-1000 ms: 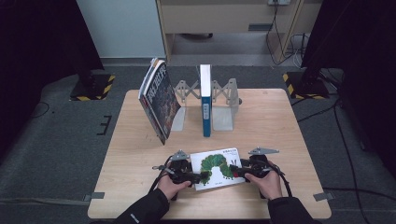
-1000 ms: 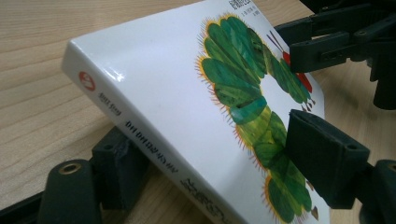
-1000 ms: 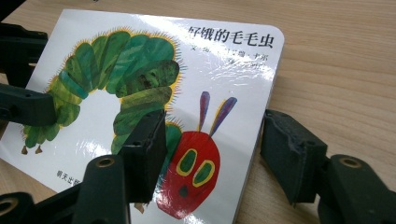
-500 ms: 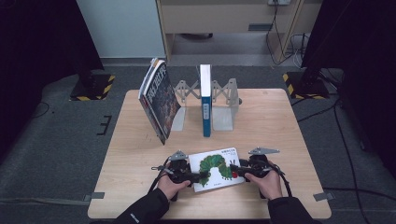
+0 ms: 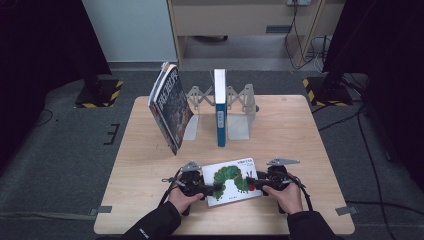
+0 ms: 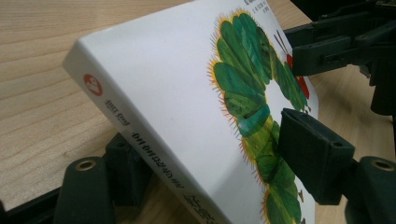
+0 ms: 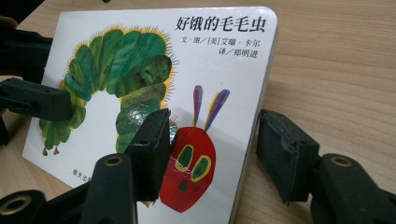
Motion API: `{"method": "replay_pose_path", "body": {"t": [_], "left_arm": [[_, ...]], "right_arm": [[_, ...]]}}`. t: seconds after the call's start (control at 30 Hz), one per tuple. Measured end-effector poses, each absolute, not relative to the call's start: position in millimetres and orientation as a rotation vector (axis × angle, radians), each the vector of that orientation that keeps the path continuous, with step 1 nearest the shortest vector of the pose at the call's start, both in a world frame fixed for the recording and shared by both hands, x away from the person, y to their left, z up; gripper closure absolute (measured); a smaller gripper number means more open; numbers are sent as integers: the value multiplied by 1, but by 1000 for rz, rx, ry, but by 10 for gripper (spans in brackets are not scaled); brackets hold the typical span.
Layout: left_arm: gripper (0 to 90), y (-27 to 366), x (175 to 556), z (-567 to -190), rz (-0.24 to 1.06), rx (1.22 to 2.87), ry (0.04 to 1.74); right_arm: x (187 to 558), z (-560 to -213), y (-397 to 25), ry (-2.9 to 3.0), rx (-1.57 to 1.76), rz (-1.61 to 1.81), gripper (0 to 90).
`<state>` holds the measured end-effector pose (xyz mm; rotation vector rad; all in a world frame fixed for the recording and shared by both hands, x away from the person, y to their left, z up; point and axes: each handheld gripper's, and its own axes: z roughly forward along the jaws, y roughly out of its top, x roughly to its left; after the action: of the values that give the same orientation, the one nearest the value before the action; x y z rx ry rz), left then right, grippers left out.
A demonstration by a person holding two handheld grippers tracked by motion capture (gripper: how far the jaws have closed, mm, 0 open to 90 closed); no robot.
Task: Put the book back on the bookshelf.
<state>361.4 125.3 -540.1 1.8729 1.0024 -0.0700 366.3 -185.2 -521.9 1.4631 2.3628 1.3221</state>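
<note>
Two grippers straddle the caterpillar picture book [image 5: 230,181] at the surface's [image 5: 300,130] near edge, left gripper [image 5: 209,189] and right gripper [image 5: 252,184] each with jaws parted around opposite ends (neither visibly clamped yet), probably to lift it level toward the bookstand [image 5: 239,107].

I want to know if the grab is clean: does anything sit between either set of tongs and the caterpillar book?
Nothing visible does. The left tongs and right tongs each straddle an edge of the caterpillar book.
</note>
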Motion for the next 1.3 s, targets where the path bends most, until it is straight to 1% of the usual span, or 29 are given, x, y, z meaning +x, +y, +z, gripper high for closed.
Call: {"method": "replay_pose_path", "body": {"t": [0.07, 0.1, 0.13, 0.2, 0.4, 0.67, 0.97, 1.1, 1.3], "left_arm": [[295, 125, 361, -539, -77, 1872, 996], [314, 125, 361, -539, -113, 1865, 985], [381, 123, 359, -538, -137, 1857, 984], [385, 120, 356, -535, -93, 1864, 967], [416, 120, 355, -532, -95, 1857, 966], [509, 120, 354, -525, -113, 1849, 954], [586, 120, 353, -520, -142, 1836, 933], [635, 121, 352, -516, -160, 1827, 927], [701, 118, 348, -509, -144, 1829, 900]], "right_arm": [[366, -521, -185, 2364, 1459, 1324, 456], [367, -521, -185, 2360, 1450, 1328, 462], [367, -521, -185, 2350, 1448, 1349, 476], [367, -519, -185, 2334, 1444, 1365, 475], [367, -517, -187, 2329, 1418, 1379, 475], [367, -513, -189, 2291, 1394, 1402, 471], [368, -511, -194, 2267, 1410, 1421, 437], [368, -510, -195, 2255, 1407, 1432, 430], [368, -510, -197, 2246, 1403, 1435, 428]]}}
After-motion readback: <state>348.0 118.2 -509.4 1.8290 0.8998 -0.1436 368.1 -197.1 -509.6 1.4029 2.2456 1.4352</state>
